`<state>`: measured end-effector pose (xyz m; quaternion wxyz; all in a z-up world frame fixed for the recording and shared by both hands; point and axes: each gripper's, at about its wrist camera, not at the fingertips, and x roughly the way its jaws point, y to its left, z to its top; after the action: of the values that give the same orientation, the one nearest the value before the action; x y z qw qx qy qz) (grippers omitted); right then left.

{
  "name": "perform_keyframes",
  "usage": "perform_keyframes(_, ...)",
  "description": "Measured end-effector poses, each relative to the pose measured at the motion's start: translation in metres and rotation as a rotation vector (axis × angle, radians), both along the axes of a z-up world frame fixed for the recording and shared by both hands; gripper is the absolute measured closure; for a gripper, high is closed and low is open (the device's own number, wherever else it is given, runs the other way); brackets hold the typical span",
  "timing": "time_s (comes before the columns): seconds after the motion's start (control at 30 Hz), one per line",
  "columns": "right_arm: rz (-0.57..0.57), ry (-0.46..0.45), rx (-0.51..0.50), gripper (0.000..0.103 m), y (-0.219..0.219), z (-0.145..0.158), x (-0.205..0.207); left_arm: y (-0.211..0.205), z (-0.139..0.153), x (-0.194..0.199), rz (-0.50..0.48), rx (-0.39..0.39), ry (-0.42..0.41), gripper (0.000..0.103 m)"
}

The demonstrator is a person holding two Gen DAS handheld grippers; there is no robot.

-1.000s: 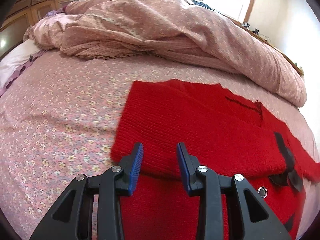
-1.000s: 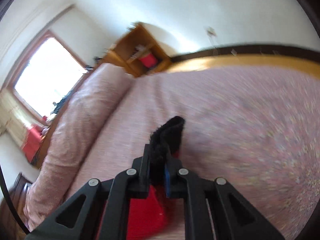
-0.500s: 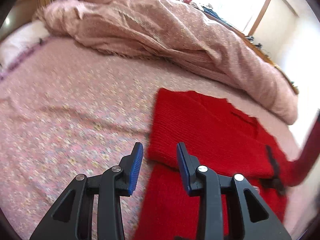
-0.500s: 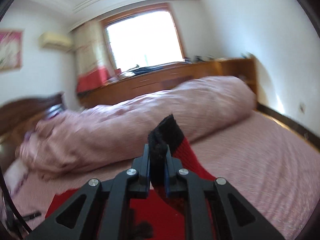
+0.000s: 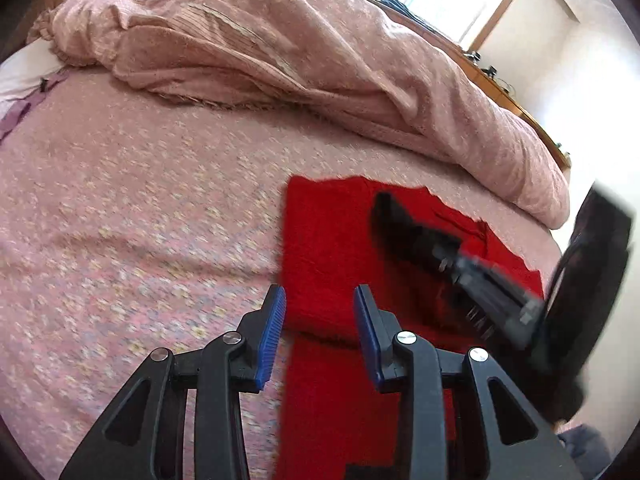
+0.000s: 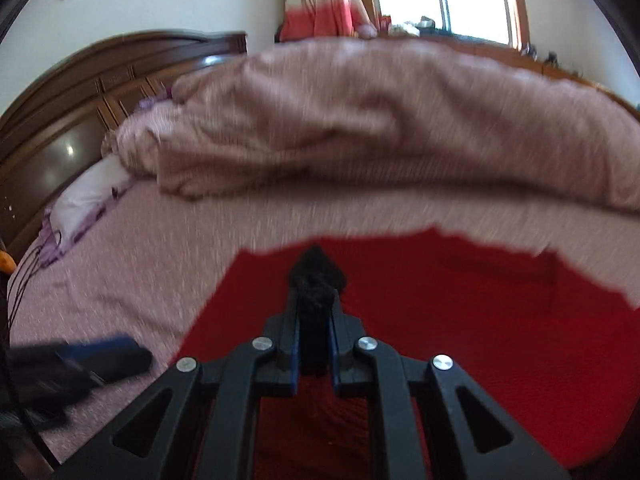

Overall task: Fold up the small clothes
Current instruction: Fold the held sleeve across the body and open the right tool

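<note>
one hand-held gripper pinches the red sweater's black cuff.

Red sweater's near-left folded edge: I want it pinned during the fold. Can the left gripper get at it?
Probably yes: the left gripper hangs open just above the red sweater, nothing between; the right gripper works farther along.

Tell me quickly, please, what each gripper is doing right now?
Left gripper: open, holding nothing, above the red sweater.
Right gripper: shut on the sweater's black cuff.
</note>
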<state>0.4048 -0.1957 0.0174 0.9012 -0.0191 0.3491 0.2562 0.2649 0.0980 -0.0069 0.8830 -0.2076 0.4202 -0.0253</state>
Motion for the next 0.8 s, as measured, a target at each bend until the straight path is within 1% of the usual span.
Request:
perform_keyframes(0.1, 0.012, 0.009, -0.020, 0.089, 0.006, -0.015, 0.000, 0.011, -0.002, -0.002, 0.026, -0.023, -0.002, 0.074)
perform_keyframes(0.13, 0.021, 0.008, -0.024, 0.080, 0.008, -0.016, 0.000, 0.013, -0.003, -0.002, 0.035, -0.024, 0.003, 0.074)
perform_keyframes(0.17, 0.036, 0.013, -0.023, 0.063, 0.009, -0.018, -0.002, 0.016, -0.005, -0.003, 0.043, -0.022, 0.010, 0.074)
perform_keyframes(0.23, 0.066, 0.047, -0.006, 0.042, 0.005, -0.016, 0.005, 0.016, -0.010, -0.004, 0.049, -0.016, 0.022, 0.074)
perform_keyframes(0.27, 0.083, 0.062, 0.016, 0.042, 0.001, -0.015, 0.003, 0.016, -0.013, -0.004, 0.046, -0.012, 0.033, 0.074)
perform_keyframes(0.33, 0.080, 0.058, 0.041, 0.041, -0.016, -0.006, -0.006, 0.014, -0.016, -0.001, 0.037, -0.008, 0.049, 0.074)
perform_keyframes(0.4, 0.063, 0.038, 0.036, 0.039, -0.042, 0.005, -0.018, 0.011, -0.018, 0.001, 0.033, -0.011, 0.057, 0.074)
perform_keyframes(0.43, 0.046, 0.024, 0.016, 0.037, -0.059, 0.010, -0.024, 0.008, -0.018, 0.002, 0.029, -0.015, 0.058, 0.074)
perform_keyframes(0.47, 0.013, 0.002, -0.032, 0.035, -0.086, 0.015, -0.032, 0.005, -0.018, 0.004, 0.025, -0.018, 0.059, 0.074)
perform_keyframes(0.5, -0.008, -0.009, -0.069, 0.035, -0.103, 0.018, -0.037, 0.001, -0.018, 0.006, 0.022, -0.016, 0.059, 0.074)
perform_keyframes(0.57, -0.092, -0.064, -0.228, 0.035, -0.159, 0.023, -0.049, -0.006, -0.020, 0.011, 0.017, -0.007, 0.061, 0.074)
perform_keyframes(0.63, -0.159, -0.102, -0.350, 0.035, -0.201, 0.023, -0.057, -0.011, -0.025, 0.016, 0.024, -0.005, 0.074, 0.074)
perform_keyframes(0.67, -0.197, -0.108, -0.392, 0.035, -0.229, 0.021, -0.059, -0.012, -0.027, 0.019, 0.028, -0.009, 0.083, 0.074)
perform_keyframes(0.7, -0.237, -0.103, -0.410, 0.036, -0.255, 0.019, -0.061, -0.013, -0.030, 0.021, 0.033, -0.017, 0.093, 0.074)
perform_keyframes(0.73, -0.254, -0.100, -0.411, 0.039, -0.271, 0.017, -0.062, -0.014, -0.033, 0.024, 0.044, -0.022, 0.101, 0.074)
perform_keyframes(0.77, -0.254, -0.100, -0.406, 0.044, -0.287, 0.015, -0.063, -0.015, -0.035, 0.026, 0.067, -0.021, 0.104, 0.073)
perform_keyframes(0.8, -0.243, -0.101, -0.414, 0.045, -0.295, 0.014, -0.066, -0.015, -0.036, 0.027, 0.077, -0.024, 0.102, 0.072)
